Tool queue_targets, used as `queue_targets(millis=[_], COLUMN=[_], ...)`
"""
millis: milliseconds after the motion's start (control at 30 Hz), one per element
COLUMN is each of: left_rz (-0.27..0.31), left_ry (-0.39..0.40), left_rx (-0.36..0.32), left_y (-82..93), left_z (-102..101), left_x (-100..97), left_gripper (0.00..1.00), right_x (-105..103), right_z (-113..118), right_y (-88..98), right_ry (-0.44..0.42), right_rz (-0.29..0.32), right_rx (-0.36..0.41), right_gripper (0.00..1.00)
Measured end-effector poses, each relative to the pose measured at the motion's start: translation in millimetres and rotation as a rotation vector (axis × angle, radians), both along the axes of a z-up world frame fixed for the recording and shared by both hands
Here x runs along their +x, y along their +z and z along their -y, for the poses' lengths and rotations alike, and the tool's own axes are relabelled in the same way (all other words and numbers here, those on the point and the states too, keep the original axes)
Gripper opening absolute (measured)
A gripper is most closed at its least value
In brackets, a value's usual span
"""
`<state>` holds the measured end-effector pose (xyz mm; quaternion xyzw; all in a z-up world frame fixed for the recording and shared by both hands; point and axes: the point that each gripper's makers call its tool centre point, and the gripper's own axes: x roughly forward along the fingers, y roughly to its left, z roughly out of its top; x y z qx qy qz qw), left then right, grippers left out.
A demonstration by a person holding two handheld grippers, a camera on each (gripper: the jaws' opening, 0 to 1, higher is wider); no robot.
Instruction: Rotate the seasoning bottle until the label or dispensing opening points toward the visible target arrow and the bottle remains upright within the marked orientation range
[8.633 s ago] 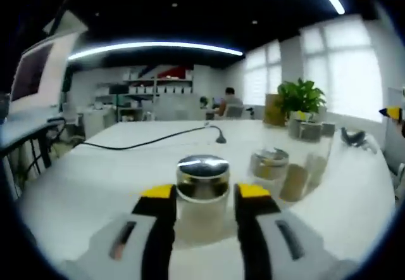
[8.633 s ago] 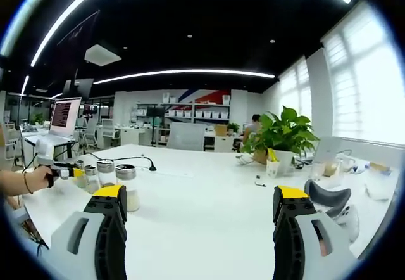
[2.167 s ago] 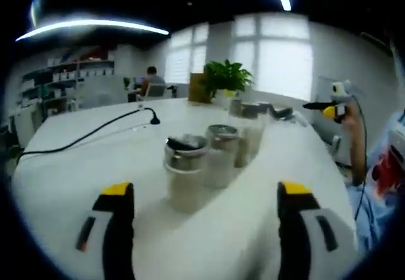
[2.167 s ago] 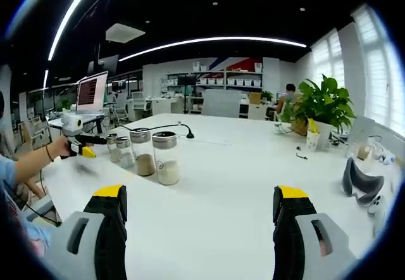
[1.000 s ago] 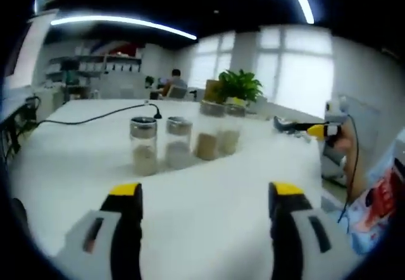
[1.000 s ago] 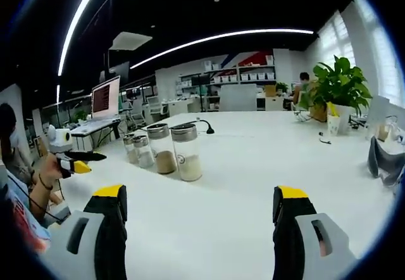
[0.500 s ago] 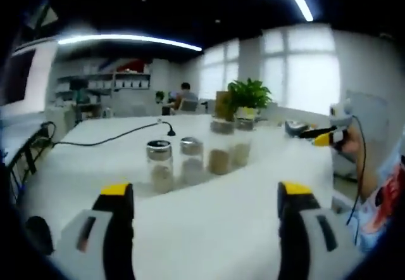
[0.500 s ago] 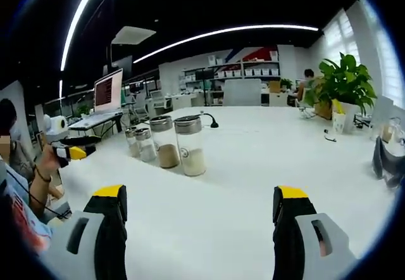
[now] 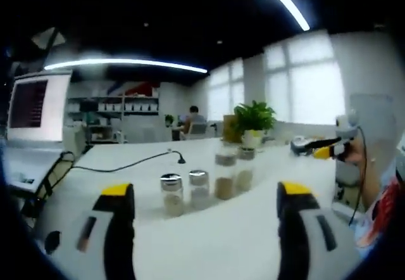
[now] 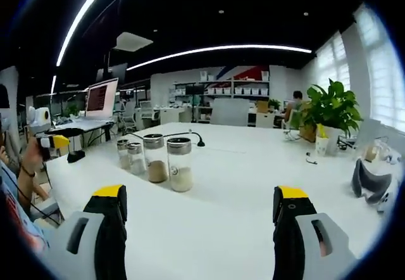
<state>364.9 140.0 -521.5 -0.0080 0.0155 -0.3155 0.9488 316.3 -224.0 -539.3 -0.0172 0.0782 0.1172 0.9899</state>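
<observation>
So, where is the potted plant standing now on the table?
In the right gripper view the potted plant stands at the far right of the white table, beyond the row of bottles, near the windows.

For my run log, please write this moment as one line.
left hand-held gripper: open, empty | right hand-held gripper: open, empty | four seasoning bottles: upright in a row on table

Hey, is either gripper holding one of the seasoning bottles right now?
No. The left gripper and right gripper are open; the seasoning bottles stand untouched.

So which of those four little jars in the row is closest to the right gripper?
The tall seasoning bottle with pale powder, at the right end of the row in the right gripper view; the brown-filled bottle and two shorter bottles trail behind.
</observation>
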Motion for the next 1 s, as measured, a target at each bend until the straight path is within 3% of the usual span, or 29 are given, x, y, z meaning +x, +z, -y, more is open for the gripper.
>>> queue_targets(millis=[167,400,600,767,1000], left_rz=[0.043,0.066,0.101,0.114,0.109], left_ry=[0.042,0.101,0.144,0.144,0.125], left_rx=[-0.02,0.008,-0.013,-0.031,-0.032], left_y=[22.2,34.2,45.0,50.9,49.7], left_z=[-16.5,-35.5,-45.6,-46.2,-40.6], left_x=[-10.2,-18.6,-22.3,-25.1,-26.1], left_gripper=[1.0,1.0,1.0,1.0,1.0], right_x=[-18.3,-42.3,-56.4,-56.5,-46.8], right_z=[21.2,49.9,87.8,90.8,78.3], right_y=[14.0,36.7,51.6,53.9,48.0], right_ry=[-0.063,-0.168,-0.342,-0.34,-0.276], right_rz=[0.053,0.125,0.198,0.214,0.188], right_rx=[-0.009,0.02,0.027,0.053,0.065], right_gripper=[1.0,1.0,1.0,1.0,1.0])
